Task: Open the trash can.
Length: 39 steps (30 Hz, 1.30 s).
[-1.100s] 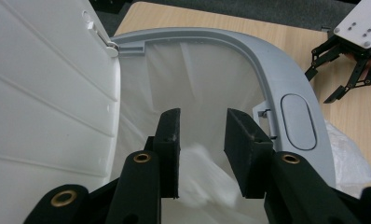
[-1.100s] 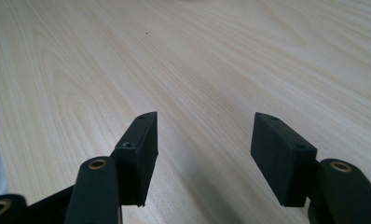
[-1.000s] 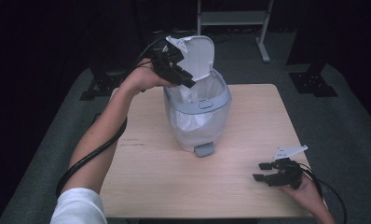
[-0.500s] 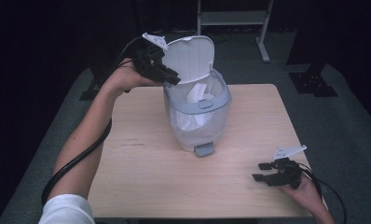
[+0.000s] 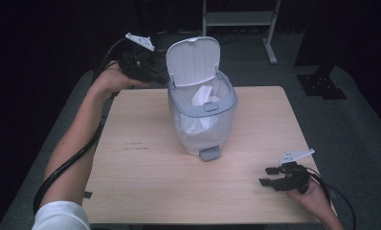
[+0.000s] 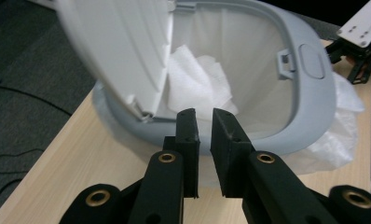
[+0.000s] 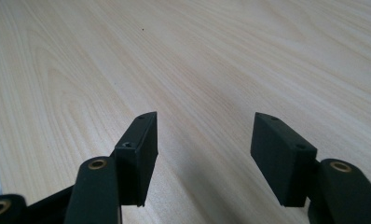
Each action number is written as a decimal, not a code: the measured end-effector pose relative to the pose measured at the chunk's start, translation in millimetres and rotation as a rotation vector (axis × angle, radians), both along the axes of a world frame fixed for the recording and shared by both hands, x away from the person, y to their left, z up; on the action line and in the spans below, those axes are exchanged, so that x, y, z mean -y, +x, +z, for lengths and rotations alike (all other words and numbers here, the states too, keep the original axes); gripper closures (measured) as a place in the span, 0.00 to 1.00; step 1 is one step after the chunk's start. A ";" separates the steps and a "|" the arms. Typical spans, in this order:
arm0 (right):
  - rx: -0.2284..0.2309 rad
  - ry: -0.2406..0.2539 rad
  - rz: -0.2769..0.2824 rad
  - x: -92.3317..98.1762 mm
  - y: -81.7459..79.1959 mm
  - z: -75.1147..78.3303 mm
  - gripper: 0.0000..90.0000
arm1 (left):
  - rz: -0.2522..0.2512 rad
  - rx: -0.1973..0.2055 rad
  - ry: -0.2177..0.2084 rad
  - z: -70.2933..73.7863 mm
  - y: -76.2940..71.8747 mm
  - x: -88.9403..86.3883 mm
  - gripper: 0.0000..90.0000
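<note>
A grey pedal bin (image 5: 203, 120) with a white liner stands mid-table, its lid (image 5: 193, 60) raised upright. Crumpled white paper (image 5: 201, 97) lies inside. My left gripper (image 5: 157, 76) hovers at the bin's far left side, just beside the lid hinge. In the left gripper view its jaws (image 6: 204, 123) have just been closing and stand shut with nothing between them, pointing over the rim (image 6: 309, 121) at the paper (image 6: 197, 81). My right gripper (image 5: 269, 176) rests open near the table's front right corner, and bare wood (image 7: 202, 70) lies under its tips (image 7: 204, 135).
The bin's foot pedal (image 5: 210, 153) faces the front edge. The wooden table (image 5: 145, 158) is bare around the bin. A metal stand (image 5: 236, 19) and a dark base (image 5: 322, 86) are on the floor behind. A black cable (image 5: 64, 167) trails along my left arm.
My left gripper has drawn back from over the bin to its far left side, and its jaws have closed. The lid stands more upright. The right gripper has not moved.
</note>
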State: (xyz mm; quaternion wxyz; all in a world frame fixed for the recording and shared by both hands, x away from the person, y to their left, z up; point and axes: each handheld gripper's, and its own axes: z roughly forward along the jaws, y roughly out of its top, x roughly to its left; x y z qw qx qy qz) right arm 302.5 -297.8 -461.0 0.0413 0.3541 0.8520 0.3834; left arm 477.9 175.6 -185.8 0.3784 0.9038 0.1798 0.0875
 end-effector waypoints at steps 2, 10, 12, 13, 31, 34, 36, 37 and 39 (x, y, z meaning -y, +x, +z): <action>-0.002 0.002 -0.005 0.4 -0.4 0.3 0.45 | 0.012 -0.005 0.001 -1.2 3.8 -4.0 0.92; 0.001 0.006 -0.014 4.2 0.4 1.2 0.45 | 0.064 -0.020 0.005 -8.2 20.5 -13.6 0.93; 0.000 0.009 -0.014 4.8 0.8 0.8 0.45 | 0.074 -0.020 -0.006 -7.8 25.4 -14.8 0.93; 0.002 0.007 -0.012 5.2 1.0 0.5 0.45 | 0.078 -0.021 -0.014 -7.8 27.9 -14.9 0.93; 0.002 0.018 -0.023 11.3 -0.5 0.8 0.45 | 0.086 0.000 -0.055 7.8 67.4 4.7 0.92; 0.000 0.017 -0.024 11.9 -0.4 0.3 0.45 | 0.075 0.009 -0.043 12.1 70.9 12.9 0.92; -0.001 0.017 -0.025 12.4 -0.6 0.0 0.45 | 0.072 0.009 -0.047 13.9 72.6 15.5 0.92; -0.001 0.017 -0.025 13.0 -0.5 -0.4 0.45 | 0.072 0.006 -0.049 14.8 72.9 16.7 0.92; 0.000 0.019 -0.026 13.5 -0.4 -0.7 0.45 | 0.064 0.008 -0.048 15.7 73.5 18.6 0.92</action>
